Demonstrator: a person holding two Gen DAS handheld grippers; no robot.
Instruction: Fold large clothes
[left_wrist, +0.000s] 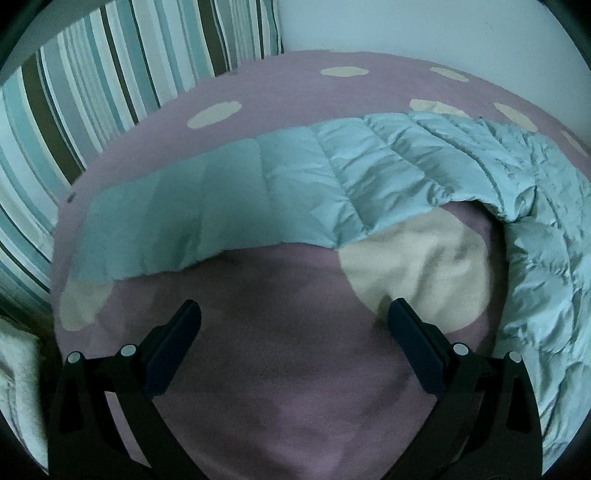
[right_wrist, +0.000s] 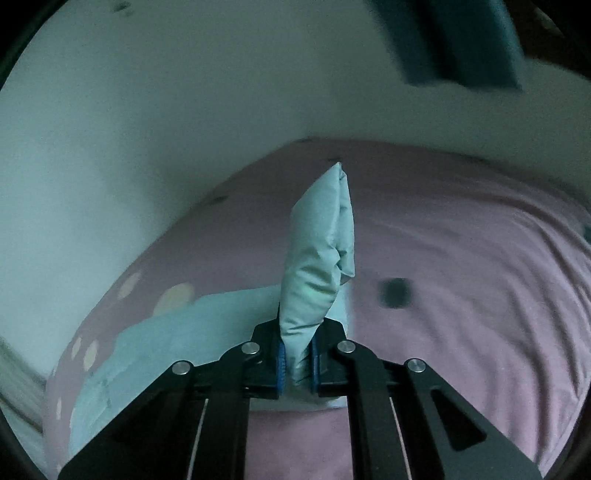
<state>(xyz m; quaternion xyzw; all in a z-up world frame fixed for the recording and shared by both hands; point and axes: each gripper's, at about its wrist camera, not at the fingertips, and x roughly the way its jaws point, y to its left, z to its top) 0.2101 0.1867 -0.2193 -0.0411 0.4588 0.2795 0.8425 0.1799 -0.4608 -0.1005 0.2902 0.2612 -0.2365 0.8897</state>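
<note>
Quilted fabric of one pale blue puffer jacket (left_wrist: 332, 177) stretches across the middle of the left wrist view, one long panel running from centre left to upper right, then curling down the right edge in a crumpled mass. It lies on one bed (left_wrist: 277, 369) covered in pink cloth with cream spots; seven spots show in that view. In the right wrist view a bunched fold of the same jacket (right_wrist: 317, 258) stands up at frame centre, pinched at its base, while the rest of the garment spreads flat toward the lower left. The right gripper (right_wrist: 297, 360) has its jaws clamped on that fold. The left gripper (left_wrist: 293, 317) hangs over bare pink cloth at lower centre, jaws wide apart and holding nothing. One striped pillow (left_wrist: 92, 110) fills the upper left.
</note>
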